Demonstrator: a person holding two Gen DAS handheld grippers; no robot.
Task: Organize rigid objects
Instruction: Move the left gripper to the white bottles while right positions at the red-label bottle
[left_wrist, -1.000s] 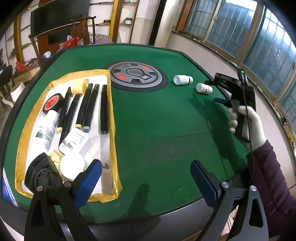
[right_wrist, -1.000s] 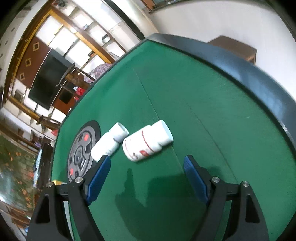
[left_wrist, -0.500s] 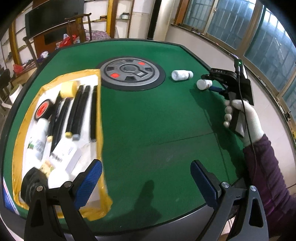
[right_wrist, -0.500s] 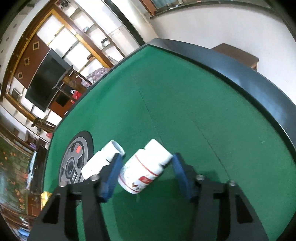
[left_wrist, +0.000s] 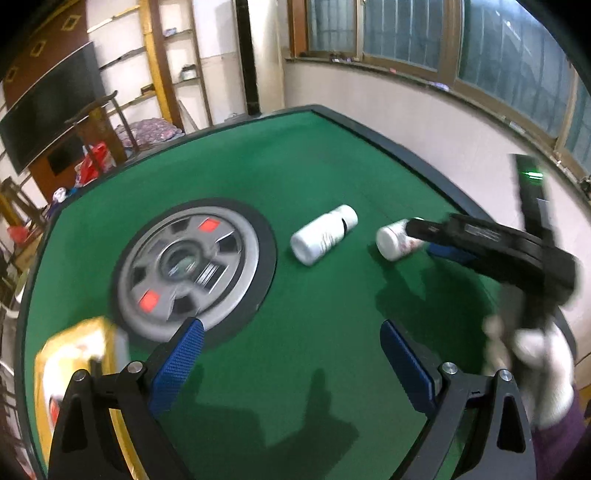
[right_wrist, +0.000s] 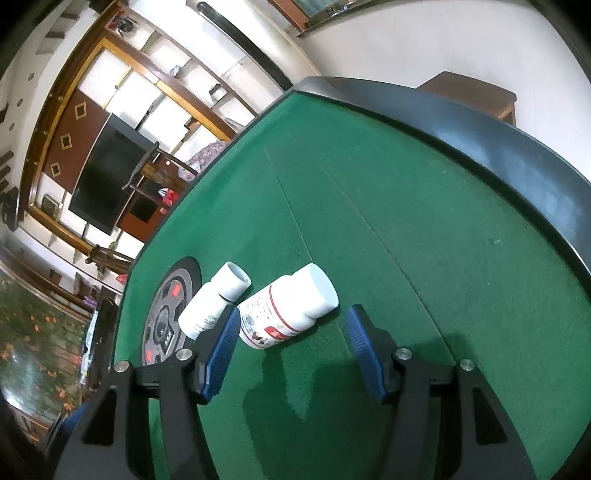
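Observation:
Two white pill bottles lie on their sides on the green felt table. The one with a red label lies between the fingers of my right gripper. Its jaws are opening: the left pad is against the bottle's base end and the right pad stands clear of the cap. The plainer bottle lies just left of that gripper. My left gripper hangs open and empty over the felt, short of both bottles.
A round grey and black hub is set in the table's middle. A yellow-rimmed tray, blurred, shows at the lower left. A white-gloved hand holds the right gripper. The table's dark raised rim curves close behind the bottles.
The left wrist view has swung right across the table, so the tray slid to the left edge and the bottles came nearer. The right jaws narrowed around the red-label bottle, then widened slightly.

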